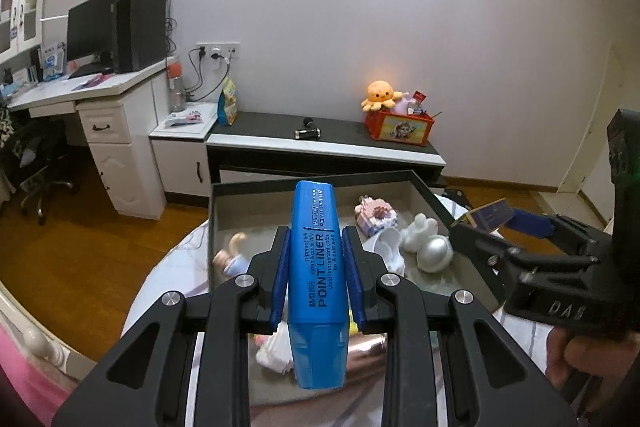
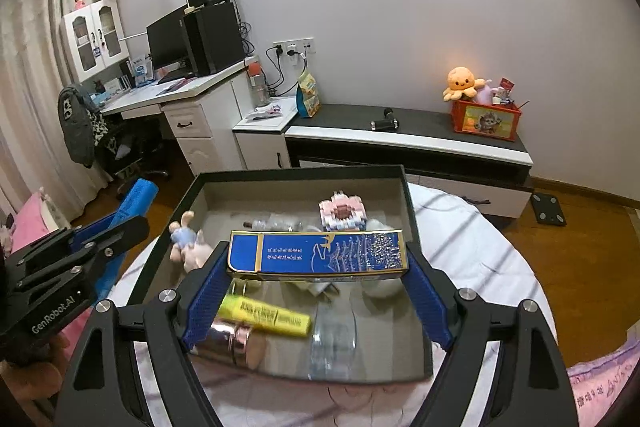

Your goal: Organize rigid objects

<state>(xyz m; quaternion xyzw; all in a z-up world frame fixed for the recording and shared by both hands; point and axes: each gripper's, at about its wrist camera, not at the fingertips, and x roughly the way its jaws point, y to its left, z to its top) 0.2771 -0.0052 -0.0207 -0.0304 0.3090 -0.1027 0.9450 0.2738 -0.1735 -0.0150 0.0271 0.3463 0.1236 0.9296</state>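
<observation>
The left gripper was clamped on a blue highlighter, its blue pads pressed against both sides of the barrel; the highlighter stood lengthwise between the fingers, raised above the near-left part of the dark box. The right gripper was clamped on a flat blue-and-gold box — held crosswise, one end against each pad, over the middle of the dark box.

Inside the dark box lay a yellow highlighter near the front edge, just beside a rose-gold metal cylinder at the front-left corner. A small doll lay against the left wall. A pink-and-white brick model sat toward the back wall. In the left wrist view, a silver egg-shaped object and a white figurine stood touching near the right wall.
</observation>
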